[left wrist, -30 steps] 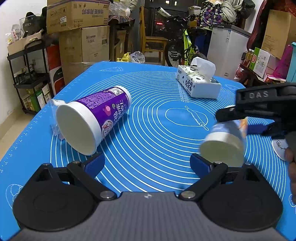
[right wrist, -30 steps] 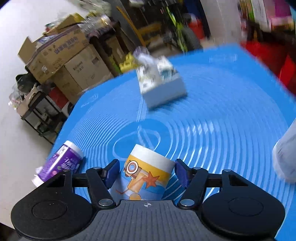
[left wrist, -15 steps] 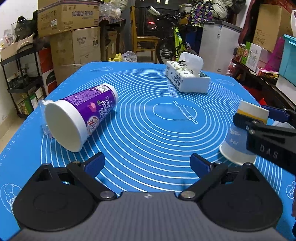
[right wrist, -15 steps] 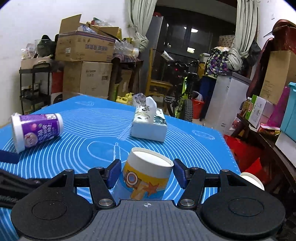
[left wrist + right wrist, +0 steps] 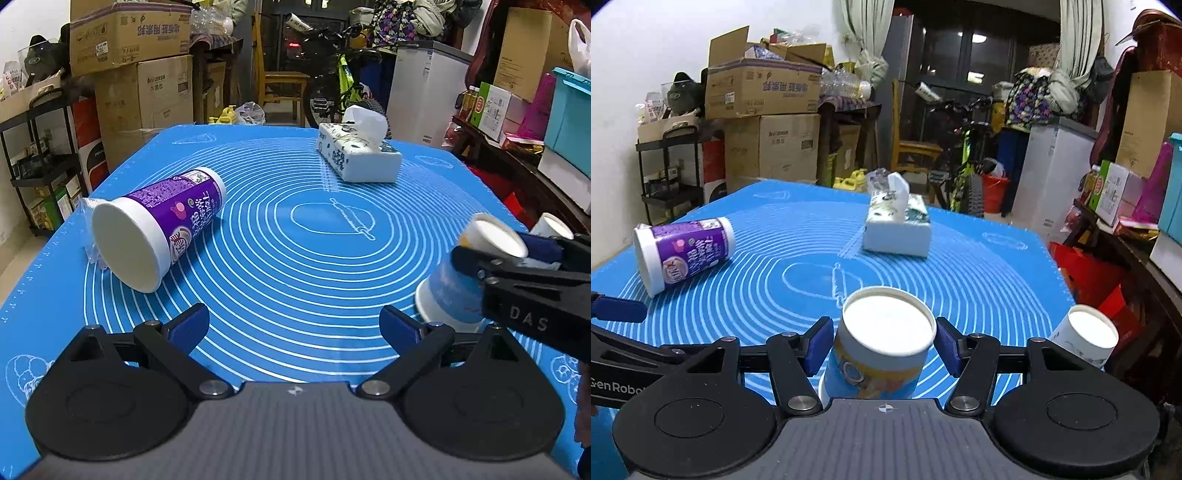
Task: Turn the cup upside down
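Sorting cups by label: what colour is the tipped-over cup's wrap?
Purple with white lettering, on the big cup; left wrist view shows it best.

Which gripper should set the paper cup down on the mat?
Right. The right gripper already brackets the upturned paper cup, low over the blue mat. The left gripper is open and empty.

We read "DAS" in pale letters on the right gripper [image 5: 513, 258], seen from the left wrist. "GenRobo", cut off at the frame edge, stands on the left gripper's [image 5: 617, 310] arm. The purple cup's [image 5: 166, 221] print is unreadable.
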Tool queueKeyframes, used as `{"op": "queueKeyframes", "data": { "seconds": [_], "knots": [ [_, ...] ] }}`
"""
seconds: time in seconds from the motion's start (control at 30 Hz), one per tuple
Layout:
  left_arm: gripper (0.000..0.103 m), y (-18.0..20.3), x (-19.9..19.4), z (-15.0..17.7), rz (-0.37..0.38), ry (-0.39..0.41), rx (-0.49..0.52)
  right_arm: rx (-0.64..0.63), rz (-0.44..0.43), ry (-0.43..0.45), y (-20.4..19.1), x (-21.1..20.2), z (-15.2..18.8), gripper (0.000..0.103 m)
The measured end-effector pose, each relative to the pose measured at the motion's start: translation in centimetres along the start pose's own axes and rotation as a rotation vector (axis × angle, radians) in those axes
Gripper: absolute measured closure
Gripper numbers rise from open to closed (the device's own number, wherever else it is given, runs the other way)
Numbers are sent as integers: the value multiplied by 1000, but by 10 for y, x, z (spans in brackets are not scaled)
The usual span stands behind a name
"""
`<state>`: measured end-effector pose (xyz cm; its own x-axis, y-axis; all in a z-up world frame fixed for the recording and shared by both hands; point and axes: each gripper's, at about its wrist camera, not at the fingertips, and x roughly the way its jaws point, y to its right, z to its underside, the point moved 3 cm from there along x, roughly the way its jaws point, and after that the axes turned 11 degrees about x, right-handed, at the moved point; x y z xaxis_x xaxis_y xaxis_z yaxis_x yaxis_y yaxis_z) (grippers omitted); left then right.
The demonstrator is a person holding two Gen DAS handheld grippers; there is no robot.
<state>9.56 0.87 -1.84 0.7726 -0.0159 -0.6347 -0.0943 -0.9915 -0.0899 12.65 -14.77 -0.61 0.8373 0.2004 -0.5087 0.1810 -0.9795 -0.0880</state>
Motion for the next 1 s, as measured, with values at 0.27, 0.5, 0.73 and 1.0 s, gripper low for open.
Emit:
{"op": "queueKeyframes", "data": {
  "seconds": [0.27,0.5,0.73,1.0],
  "knots": [
    [5,11,-28,2,4,34,27,50,-16,5,10,-35,0,24],
    [5,27,-59,9,19,71,57,67,-2,-8,22,-84,23,24],
    [5,43,-88,27,46,89,83,107,14,-49,30,-115,46,24],
    [5,57,-111,41,61,105,98,86,33,-52,30,-139,61,24]
  ]
}}
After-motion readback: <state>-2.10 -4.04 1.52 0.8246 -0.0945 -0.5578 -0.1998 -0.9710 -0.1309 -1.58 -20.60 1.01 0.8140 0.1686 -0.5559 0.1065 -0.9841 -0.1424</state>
